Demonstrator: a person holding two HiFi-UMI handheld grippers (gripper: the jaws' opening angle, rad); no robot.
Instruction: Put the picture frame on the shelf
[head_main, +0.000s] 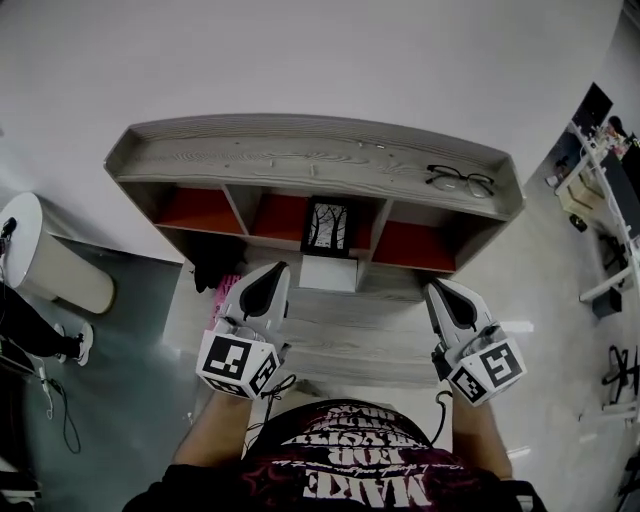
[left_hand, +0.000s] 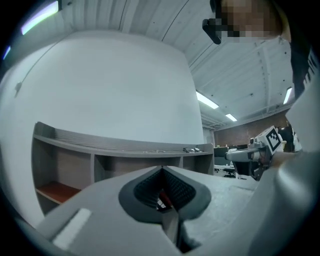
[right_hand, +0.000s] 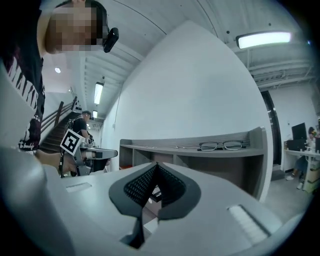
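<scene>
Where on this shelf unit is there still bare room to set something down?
The top board is mostly bare from its left end up to the glasses near the right end. The left compartment and right compartment look empty. The middle compartment is crowded: the picture frame stands in it.

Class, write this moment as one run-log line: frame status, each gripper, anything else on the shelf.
picture frame: standing in middle compartment of shelf | left gripper: shut, empty | right gripper: shut, empty | glasses: on shelf top

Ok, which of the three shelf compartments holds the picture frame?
The middle compartment: the picture frame stands upright in it, while the left compartment and the right compartment show only red floors.
</scene>
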